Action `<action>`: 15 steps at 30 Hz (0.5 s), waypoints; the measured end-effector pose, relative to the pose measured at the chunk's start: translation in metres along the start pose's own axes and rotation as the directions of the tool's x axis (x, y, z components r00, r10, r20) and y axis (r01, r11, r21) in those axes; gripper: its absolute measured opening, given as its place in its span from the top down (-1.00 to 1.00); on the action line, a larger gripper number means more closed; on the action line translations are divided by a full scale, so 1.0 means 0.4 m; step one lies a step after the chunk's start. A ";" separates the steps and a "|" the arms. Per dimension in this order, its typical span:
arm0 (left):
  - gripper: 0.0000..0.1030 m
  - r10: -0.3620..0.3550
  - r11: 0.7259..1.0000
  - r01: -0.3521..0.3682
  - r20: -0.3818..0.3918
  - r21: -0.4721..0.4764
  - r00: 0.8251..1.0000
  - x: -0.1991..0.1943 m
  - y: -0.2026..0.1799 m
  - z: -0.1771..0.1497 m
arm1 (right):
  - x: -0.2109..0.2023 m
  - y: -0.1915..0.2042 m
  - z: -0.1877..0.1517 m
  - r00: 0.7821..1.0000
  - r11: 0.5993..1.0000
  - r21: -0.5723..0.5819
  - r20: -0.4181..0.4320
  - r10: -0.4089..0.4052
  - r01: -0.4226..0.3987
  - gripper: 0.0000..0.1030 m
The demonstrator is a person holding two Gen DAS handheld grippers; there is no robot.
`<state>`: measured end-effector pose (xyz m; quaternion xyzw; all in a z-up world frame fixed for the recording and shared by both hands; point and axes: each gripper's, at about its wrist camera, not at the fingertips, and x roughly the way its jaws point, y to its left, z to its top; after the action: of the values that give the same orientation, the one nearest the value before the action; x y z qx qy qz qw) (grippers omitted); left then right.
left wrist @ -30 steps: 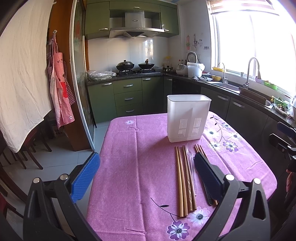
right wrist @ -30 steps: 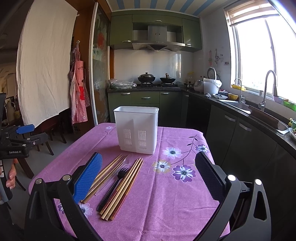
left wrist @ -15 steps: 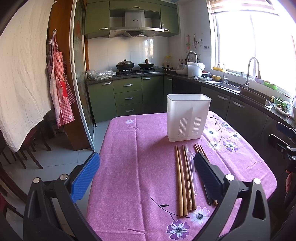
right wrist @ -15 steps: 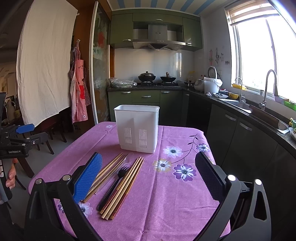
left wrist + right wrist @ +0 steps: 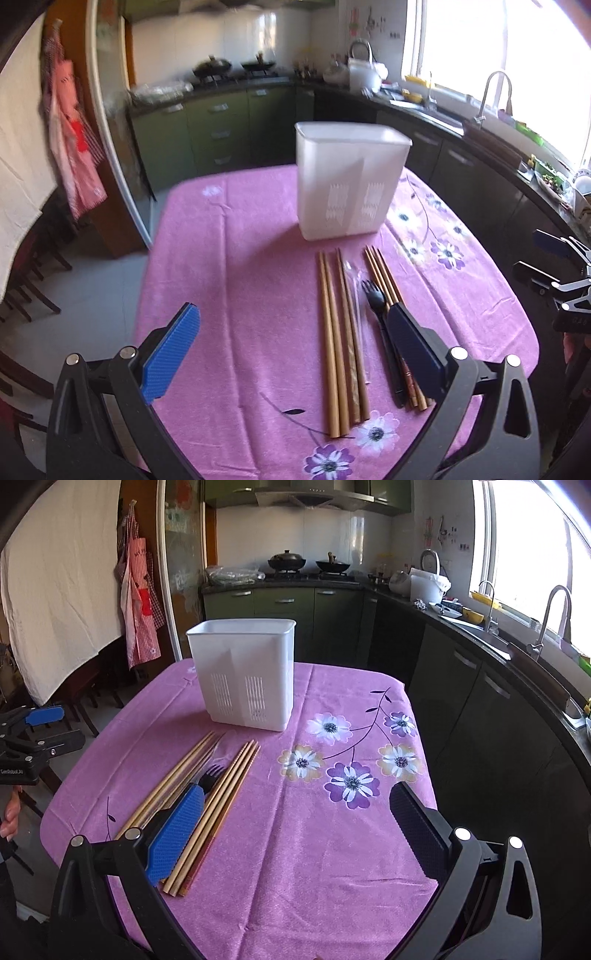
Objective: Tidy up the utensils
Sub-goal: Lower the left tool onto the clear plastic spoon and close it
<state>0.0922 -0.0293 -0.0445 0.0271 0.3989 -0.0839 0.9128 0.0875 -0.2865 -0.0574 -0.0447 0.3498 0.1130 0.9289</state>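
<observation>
A white plastic utensil holder stands upright on the purple flowered tablecloth. In front of it lie several wooden chopsticks, a clear plastic utensil and a black fork, side by side. My left gripper is open and empty above the cloth, its right finger over the fork's handle. My right gripper is open and empty, its left finger over the fork's handle.
The table's edges drop off on all sides. Green kitchen cabinets and a stove stand behind, a sink counter runs on the right. Chairs and a white cloth are on the left.
Both grippers have moved forward and tilted down toward the table. The holder and utensils look larger and nearer. Nothing was picked up.
</observation>
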 end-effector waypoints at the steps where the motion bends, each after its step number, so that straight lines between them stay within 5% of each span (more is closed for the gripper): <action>1: -0.88 -0.005 1.000 0.005 -0.031 0.003 1.000 0.026 -0.007 0.011 | 0.012 -0.004 0.006 1.000 1.000 0.000 -0.015 0.000 0.000 -0.93; 6: -0.87 -0.050 0.998 0.055 -0.175 0.026 0.983 0.151 -0.046 0.042 | 0.068 -0.022 0.029 0.996 0.999 0.027 -0.082 0.047 -0.045 -0.91; 10: -0.37 -0.108 0.992 0.124 -0.278 0.038 0.955 0.227 -0.097 0.050 | 0.106 -0.038 0.031 0.990 0.995 0.064 -0.117 0.082 -0.075 -0.68; 15: -0.23 -0.103 0.992 0.120 -0.314 0.034 0.944 0.283 -0.140 0.080 | 0.131 -0.045 0.018 0.986 0.993 0.083 -0.134 0.096 -0.085 -0.65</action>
<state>0.1812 -0.1032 -0.1045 0.0412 0.5364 -0.1406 0.8311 0.1347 -0.2936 -0.0865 -0.0004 0.4190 0.1381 0.8974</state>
